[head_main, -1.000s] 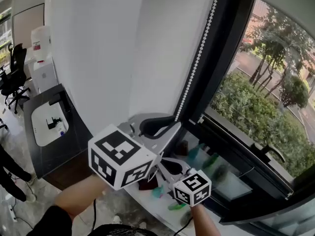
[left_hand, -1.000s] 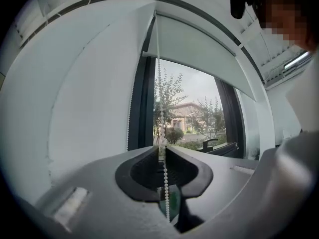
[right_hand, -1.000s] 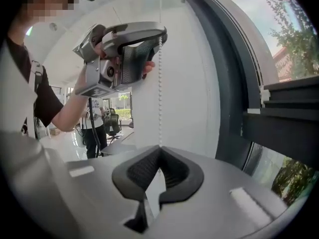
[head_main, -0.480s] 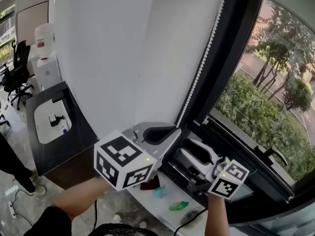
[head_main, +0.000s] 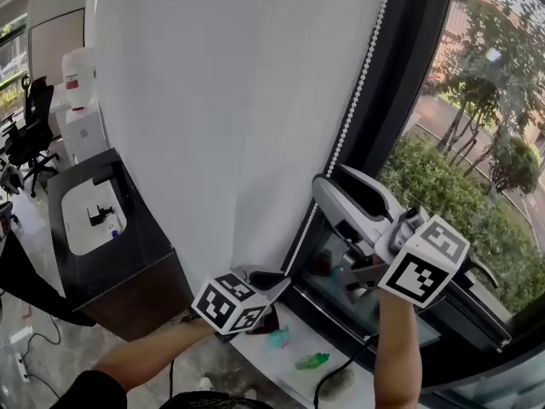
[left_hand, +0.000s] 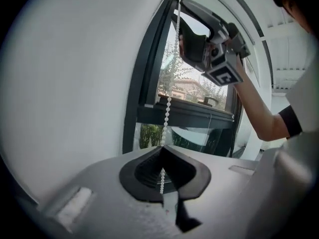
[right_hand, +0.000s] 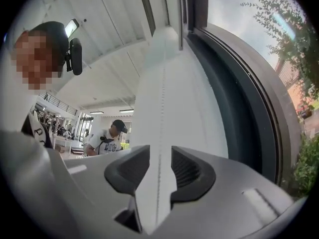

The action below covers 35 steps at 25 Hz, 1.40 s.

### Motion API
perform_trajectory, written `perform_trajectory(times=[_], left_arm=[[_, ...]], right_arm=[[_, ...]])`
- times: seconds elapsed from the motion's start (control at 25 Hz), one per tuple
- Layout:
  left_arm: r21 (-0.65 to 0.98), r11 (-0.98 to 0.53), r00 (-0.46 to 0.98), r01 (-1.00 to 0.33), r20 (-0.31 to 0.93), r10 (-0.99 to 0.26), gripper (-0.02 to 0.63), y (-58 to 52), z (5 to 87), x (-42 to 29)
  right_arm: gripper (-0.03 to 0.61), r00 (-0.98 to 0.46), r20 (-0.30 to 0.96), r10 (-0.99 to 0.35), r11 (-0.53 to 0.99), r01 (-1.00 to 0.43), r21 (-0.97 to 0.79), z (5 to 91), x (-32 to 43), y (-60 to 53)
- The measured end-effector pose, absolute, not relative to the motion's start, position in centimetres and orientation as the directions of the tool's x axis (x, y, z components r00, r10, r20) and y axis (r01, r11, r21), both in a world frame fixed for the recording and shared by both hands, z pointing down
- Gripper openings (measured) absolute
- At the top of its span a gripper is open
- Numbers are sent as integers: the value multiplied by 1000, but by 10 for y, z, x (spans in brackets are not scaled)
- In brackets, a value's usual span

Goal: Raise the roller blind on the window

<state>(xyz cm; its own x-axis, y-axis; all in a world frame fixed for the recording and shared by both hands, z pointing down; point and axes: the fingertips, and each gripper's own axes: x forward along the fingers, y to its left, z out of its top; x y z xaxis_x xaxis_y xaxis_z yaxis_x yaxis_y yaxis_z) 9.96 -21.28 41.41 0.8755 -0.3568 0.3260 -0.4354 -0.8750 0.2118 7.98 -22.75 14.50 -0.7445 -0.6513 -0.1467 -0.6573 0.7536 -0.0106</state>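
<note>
Roller blind point(head_main: 315, 100) hung white beside dark window frame point(head_main: 407, 75); bead chain point(head_main: 353, 83) run down its right edge, open room toward glass point(head_main: 477, 169). Left gripper point(head_main: 281, 278) held low, fingers closed on chain, seen plainly only in left gripper view. Right gripper point(head_main: 334, 177) held high, fingers apart, just narrowed; thin line between them, probably chain. Blind's lower edge not made out.

Daylight is pouring in through the window point(head_main: 485, 152) on the right, brightening the white blind point(head_main: 196, 100). Sky is glaring pale at the top right. Both gripper views are bending strongly, darkening at their rounded edges.
</note>
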Motion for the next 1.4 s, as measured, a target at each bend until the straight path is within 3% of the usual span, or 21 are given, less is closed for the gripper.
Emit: perform_trajectory(times=[0.16,0.24,0.4,0.52,0.68,0.96,1.4], left_arm=[[216,-870,871,-443,335,-360,12,-211,422,96],[211,-872,872,-442,330,-362,12,-212,421,96],[213,-895,896,-391,309,-318,12,-205,417,94],[119,-908,892,-402,275,-359,14,-196,398,88],[0,-886,878,-464,136,-459,23,-195,340,79],[-12,-834,833,-552,-57,-551,44,-205,248,59],[-107,-825,832,-554,-72,-550,49,-201,204,66]], right_arm=[[86,-740,-147,-656,749,-662,-10,148,76,-232],[18,-745,-148,-650,754,-656,-8,149,76,-231],[8,-748,-143,-648,756,-655,2,152,77,-233],[8,-734,-150,-662,744,-668,-13,159,84,-234],[8,-733,-54,-678,734,-679,1,202,84,-237],[8,-710,68,-701,708,-704,-54,296,88,-233],[8,-648,190,-738,646,-759,-83,368,112,-228]])
